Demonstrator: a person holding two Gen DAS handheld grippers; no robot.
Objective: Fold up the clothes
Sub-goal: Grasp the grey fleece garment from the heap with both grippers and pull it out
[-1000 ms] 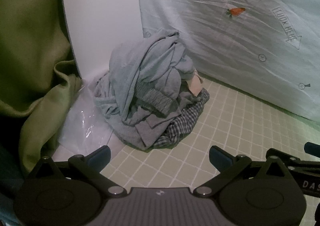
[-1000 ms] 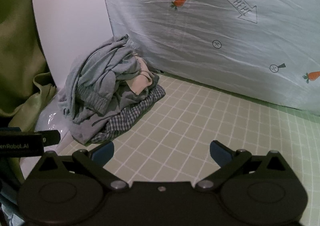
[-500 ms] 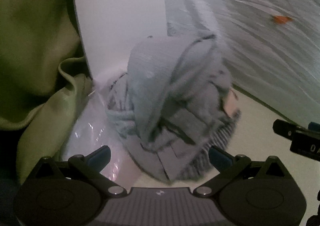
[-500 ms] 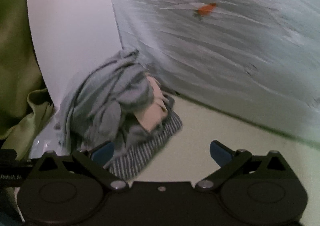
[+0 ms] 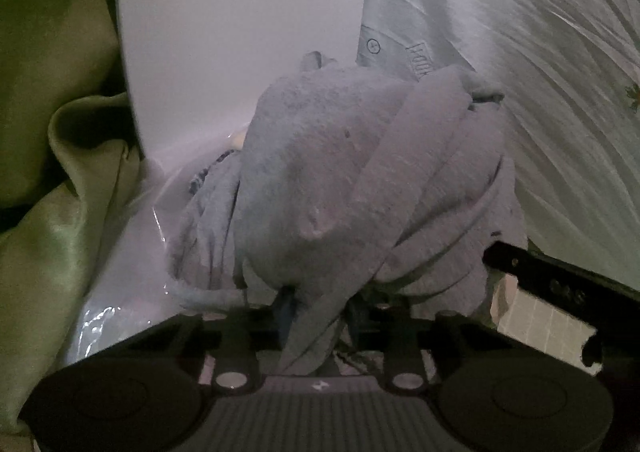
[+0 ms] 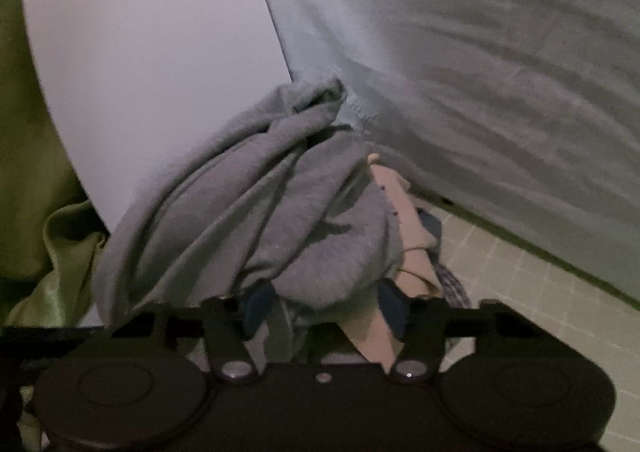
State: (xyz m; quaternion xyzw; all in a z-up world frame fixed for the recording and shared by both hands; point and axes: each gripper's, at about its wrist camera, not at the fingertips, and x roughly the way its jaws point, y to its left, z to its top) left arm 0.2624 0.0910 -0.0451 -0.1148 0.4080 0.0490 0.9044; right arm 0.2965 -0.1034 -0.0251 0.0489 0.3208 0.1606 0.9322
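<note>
Clothes point(image 5: 360, 180) lie heaped and unfolded, both the left gripper point(image 5: 320, 306) and right gripper point(image 6: 322, 306) just closing on grey cloth.

Surface: pale green checked cloth point(image 6: 532, 292), white grid lines, bare at the right of the pile.
Far edge: light printed sheet point(image 6: 480, 72) with a carrot motif hangs along it.
Far left corner: clothes pile point(image 6: 256, 212) lies here, grey garments on top, a beige piece point(image 6: 404, 220) and a dark plaid one point(image 6: 454, 284) at its right side.
Behind pile: white panel point(image 5: 240, 32) stands upright.
Left of pile: clear plastic film point(image 5: 120, 284), crinkled.
Left edge: green fabric point(image 5: 52, 212), bunched.
</note>
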